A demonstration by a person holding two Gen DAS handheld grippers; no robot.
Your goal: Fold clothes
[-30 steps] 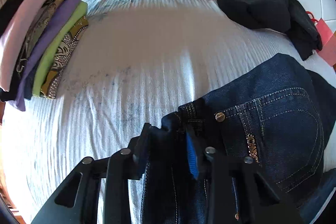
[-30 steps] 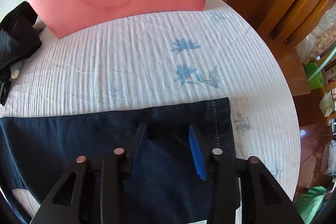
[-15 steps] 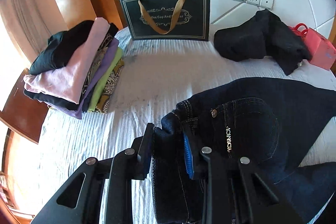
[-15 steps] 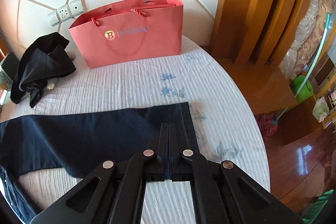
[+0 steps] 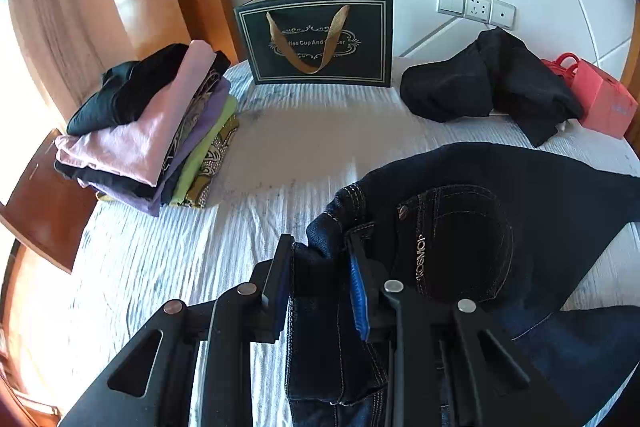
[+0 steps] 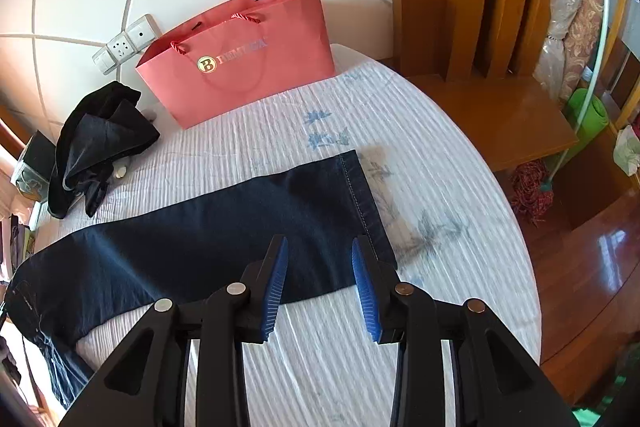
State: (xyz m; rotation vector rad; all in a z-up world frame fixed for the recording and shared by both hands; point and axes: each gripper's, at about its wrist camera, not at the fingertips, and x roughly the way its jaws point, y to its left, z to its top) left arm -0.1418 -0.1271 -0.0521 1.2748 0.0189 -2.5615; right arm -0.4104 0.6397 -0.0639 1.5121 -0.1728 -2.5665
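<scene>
Dark blue jeans (image 5: 460, 227) lie across the white bedspread (image 5: 320, 131). My left gripper (image 5: 318, 255) is shut on a thick fold of their waistband and holds it lifted above the bed, back pocket to the right. In the right wrist view one jeans leg (image 6: 200, 239) lies flat, its stitched hem toward the right. Above that leg, just short of the hem, hovers my right gripper (image 6: 319, 251), open, with nothing between its blue pads (image 6: 276, 283).
A stack of folded clothes (image 5: 160, 131) sits at the bed's left. A black gift bag (image 5: 320, 39), a crumpled black garment (image 5: 480, 83) and a pink paper bag (image 6: 240, 55) line the headboard. A wooden bedside table (image 6: 500, 115) stands to the right.
My right gripper, shut half a second ago, has opened over the flat jeans leg. The left gripper has risen with the waistband, so more of the bed shows.
</scene>
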